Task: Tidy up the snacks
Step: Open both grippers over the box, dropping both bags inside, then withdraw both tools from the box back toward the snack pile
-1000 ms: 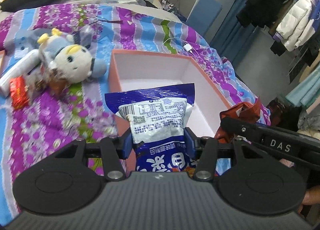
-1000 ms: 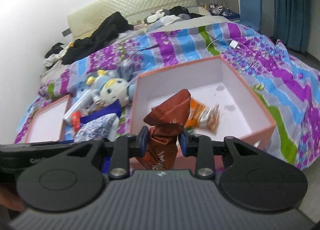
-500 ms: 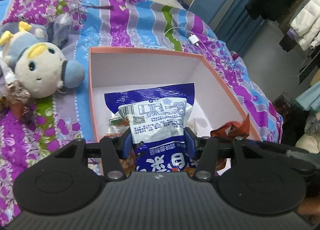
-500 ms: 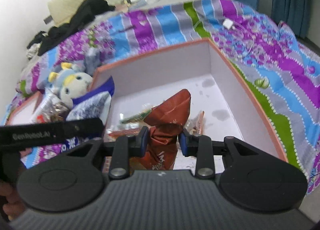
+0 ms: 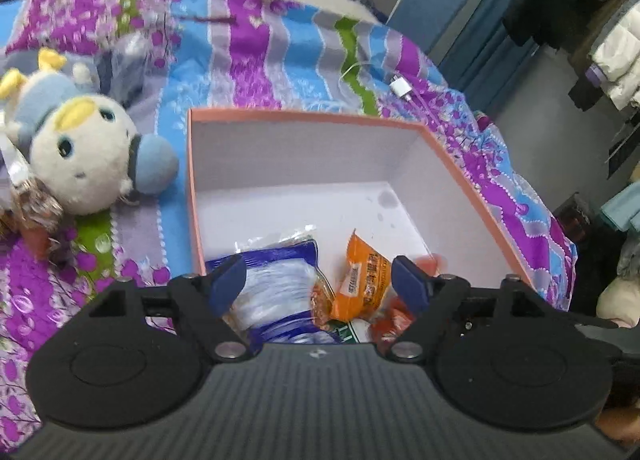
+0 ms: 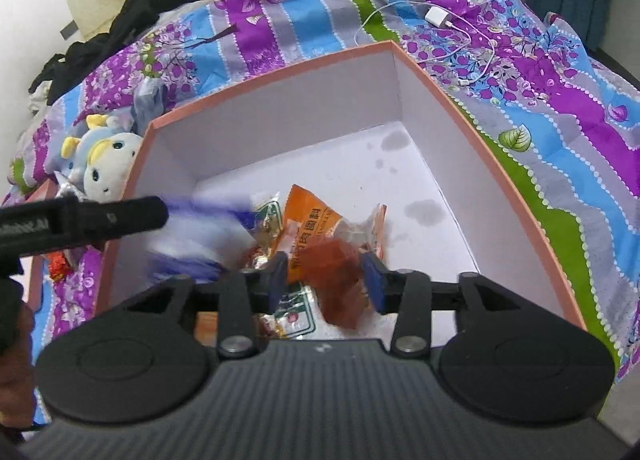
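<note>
Through the left wrist view we are looking down into the box (image 5: 304, 116), with our left gripper (image 5: 318, 280) hanging over its near end, jaws spread wide and grasping nothing. Below them the blue bag (image 5: 276, 288) is lying inside the box, next to the orange packet (image 5: 362, 280). Left of the box, the plush toy (image 5: 86, 156) is resting on the bedspread (image 5: 280, 48), and a few wrapped snacks (image 5: 34, 208) just beyond it are waiting outside the box.

Through the right wrist view we are seeing the right gripper (image 6: 326, 280) over the same near end of the box (image 6: 272, 78), its jaws parted. The brown pouch (image 6: 336, 280) is blurred between them, so we judge it is dropping free. We are counting several snacks as boxed already; a red packet (image 6: 58, 262) left of the box is among those we judge are left.
</note>
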